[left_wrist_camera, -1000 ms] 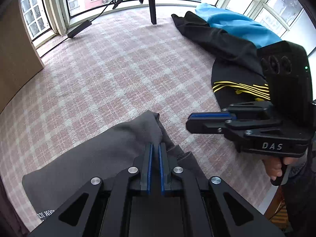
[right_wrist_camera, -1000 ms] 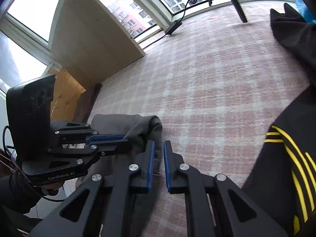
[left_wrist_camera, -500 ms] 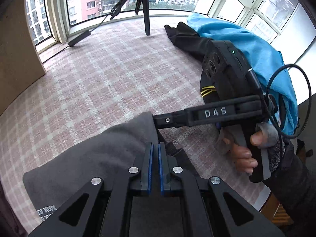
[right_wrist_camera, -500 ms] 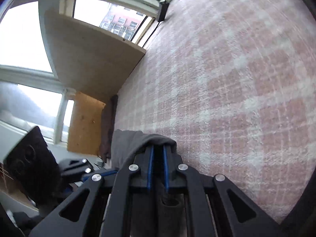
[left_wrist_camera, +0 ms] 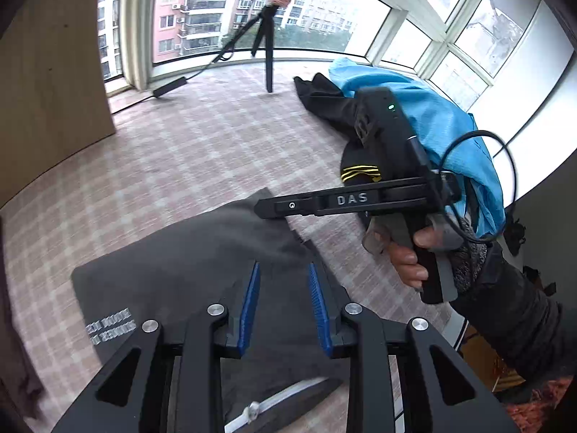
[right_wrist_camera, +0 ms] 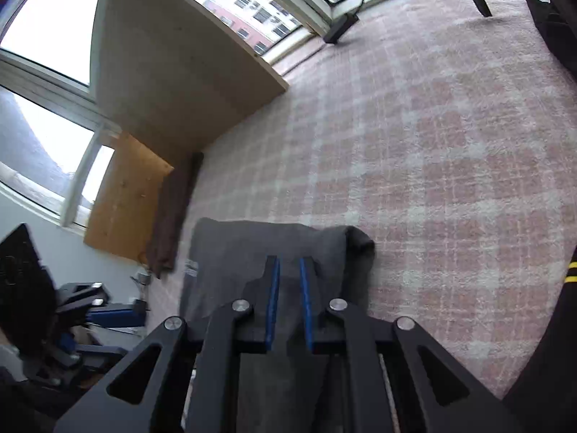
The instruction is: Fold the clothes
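Both claws parted over grey garment (left_wrist_camera: 202,252).

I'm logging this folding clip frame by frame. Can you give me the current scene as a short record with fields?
surface: pink plaid carpet
garment in work: grey garment, lying folded on the carpet
left gripper: open, fingers spread above the grey garment
right gripper: open, narrow gap, over the grey garment's far edge
other clothes: black garment with yellow stripes and blue garment, heaped to the right
background: tripod by the window, wooden panel at left
fold state: far corner of the grey garment bunched
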`<state>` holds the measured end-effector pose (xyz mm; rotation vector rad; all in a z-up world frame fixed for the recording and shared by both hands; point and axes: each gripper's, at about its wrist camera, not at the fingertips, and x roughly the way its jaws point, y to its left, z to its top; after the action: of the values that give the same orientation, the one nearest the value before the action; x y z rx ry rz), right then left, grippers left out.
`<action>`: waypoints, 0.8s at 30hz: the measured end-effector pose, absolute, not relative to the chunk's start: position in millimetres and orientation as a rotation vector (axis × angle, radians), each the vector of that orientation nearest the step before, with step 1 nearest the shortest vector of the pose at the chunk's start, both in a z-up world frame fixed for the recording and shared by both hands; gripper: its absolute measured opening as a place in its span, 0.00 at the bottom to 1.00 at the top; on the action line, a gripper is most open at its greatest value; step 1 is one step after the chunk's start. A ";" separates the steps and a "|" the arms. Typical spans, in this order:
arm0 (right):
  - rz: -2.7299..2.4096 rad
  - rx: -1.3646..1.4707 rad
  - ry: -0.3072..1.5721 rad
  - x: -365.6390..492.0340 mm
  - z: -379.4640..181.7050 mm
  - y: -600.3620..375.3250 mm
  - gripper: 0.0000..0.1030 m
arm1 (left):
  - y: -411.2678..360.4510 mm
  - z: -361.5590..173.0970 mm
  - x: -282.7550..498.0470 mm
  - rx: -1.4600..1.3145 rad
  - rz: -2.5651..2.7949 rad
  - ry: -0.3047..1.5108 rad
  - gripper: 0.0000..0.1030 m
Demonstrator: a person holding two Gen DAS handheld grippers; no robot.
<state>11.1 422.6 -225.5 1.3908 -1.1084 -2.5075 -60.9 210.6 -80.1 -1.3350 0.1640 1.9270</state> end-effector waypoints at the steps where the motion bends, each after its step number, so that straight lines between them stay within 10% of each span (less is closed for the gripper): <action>1: -2.604 1.537 -1.022 9.6 -231.2 425.4 0.05 | 195.0 -80.9 -60.1 -1.351 1.950 0.150 0.26; 5: -2.645 1.531 -1.123 37.8 -216.6 437.2 0.08 | 132.7 -84.0 -56.9 -1.413 2.042 0.091 0.44; 9: -2.679 1.465 -1.140 82.8 -188.9 409.0 0.54 | 70.3 -87.0 -53.7 -1.474 2.132 0.029 0.47; 24: -2.794 1.691 -1.070 109.6 -205.6 338.6 0.58 | 64.5 -160.9 -71.9 -1.600 2.135 -0.126 0.47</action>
<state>109.6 338.7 -205.6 1.6907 -1.0697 -2.7940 -71.9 64.5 -160.9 -1.6005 -0.1258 2.1353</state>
